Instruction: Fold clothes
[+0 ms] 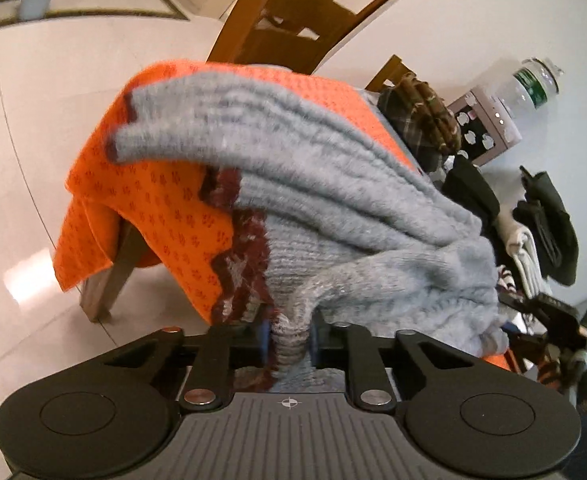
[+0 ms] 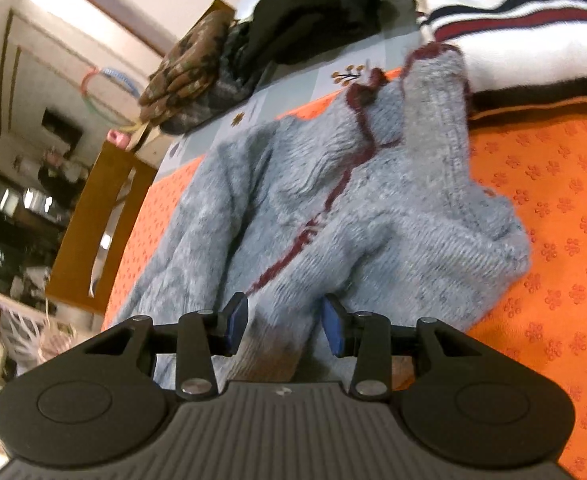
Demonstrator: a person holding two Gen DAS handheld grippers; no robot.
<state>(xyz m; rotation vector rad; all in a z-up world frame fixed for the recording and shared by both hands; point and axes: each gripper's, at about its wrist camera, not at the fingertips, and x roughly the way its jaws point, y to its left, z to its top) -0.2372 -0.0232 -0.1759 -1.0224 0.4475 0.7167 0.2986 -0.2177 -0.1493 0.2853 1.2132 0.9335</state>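
**Grey knit mid-fold, both grippers on it**

Grey-blue fuzzy sweater (image 2: 333, 200) with maroon trim, lying rumpled on orange patterned cloth (image 2: 553, 220) spread over the table. Left gripper (image 1: 291, 344) clamped narrow on a ribbed, maroon-edged hem or cuff, fabric draped forward from the pinch. Right gripper (image 2: 285, 326) about half open, blue pads either side of a bunch of knit; touching or squeezing, cannot tell. Sleeve (image 2: 433, 100) thrown across the body toward a striped folded garment (image 2: 525, 20). Not flat, not squared: creases and humps everywhere. Judgement: fold partway at best, tidy rectangle still owed. More dark clothes (image 2: 313, 12) piled behind, folded or not unclear.
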